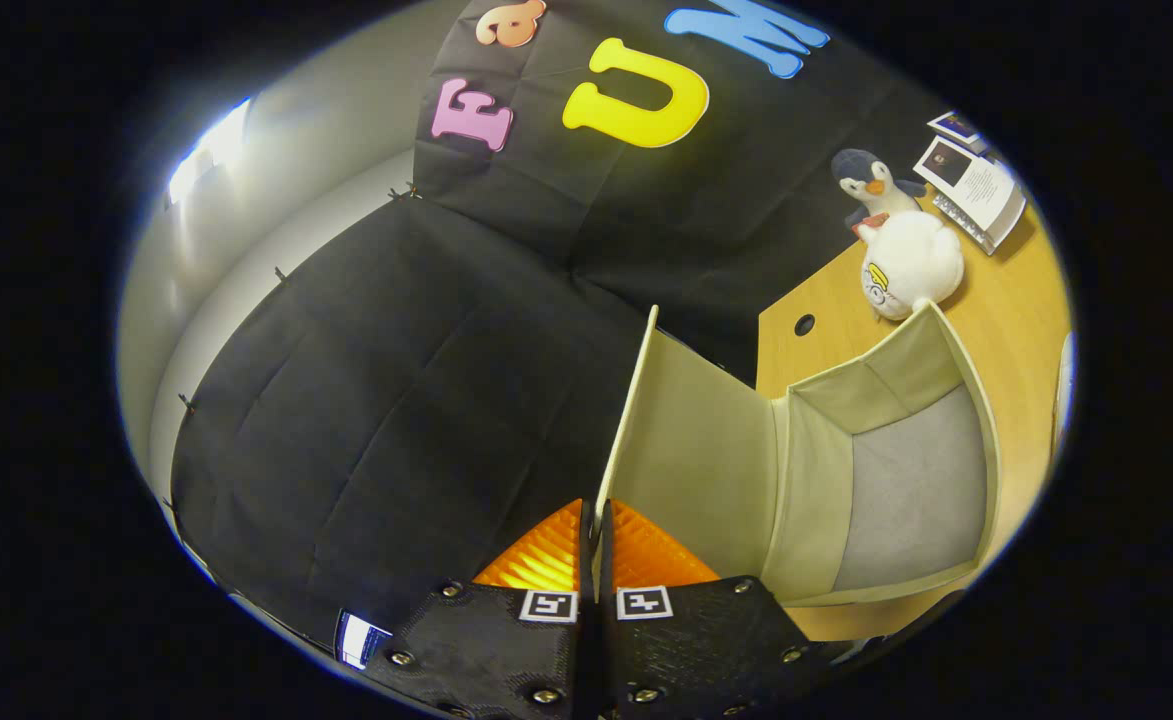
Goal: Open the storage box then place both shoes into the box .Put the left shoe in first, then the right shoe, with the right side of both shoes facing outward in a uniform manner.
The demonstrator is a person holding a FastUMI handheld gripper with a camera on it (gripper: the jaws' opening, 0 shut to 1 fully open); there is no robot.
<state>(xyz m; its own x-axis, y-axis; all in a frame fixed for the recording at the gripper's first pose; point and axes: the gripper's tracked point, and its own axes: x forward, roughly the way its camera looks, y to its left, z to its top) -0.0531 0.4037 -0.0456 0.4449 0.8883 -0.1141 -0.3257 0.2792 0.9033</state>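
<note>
At the lower centre of the frame, your gripper [591, 590] is clamped on the thin lid [691, 460] edge of the storage box [911, 490] standing open on the worktop [1021, 300]; judged light, floppy fabric, so keep hold at that rim.

My gripper [591, 530] shows as two blocky bodies of dark, rough-textured plastic, side by side with a thin seam between them. Round bright metal screws stud each body along its edges. Near the seam, each body carries a small square white tag printed with a black blocky pattern. From the bodies my two fingers [546, 560] run forward, each tapering to a point, their faces closely ribbed.
</note>
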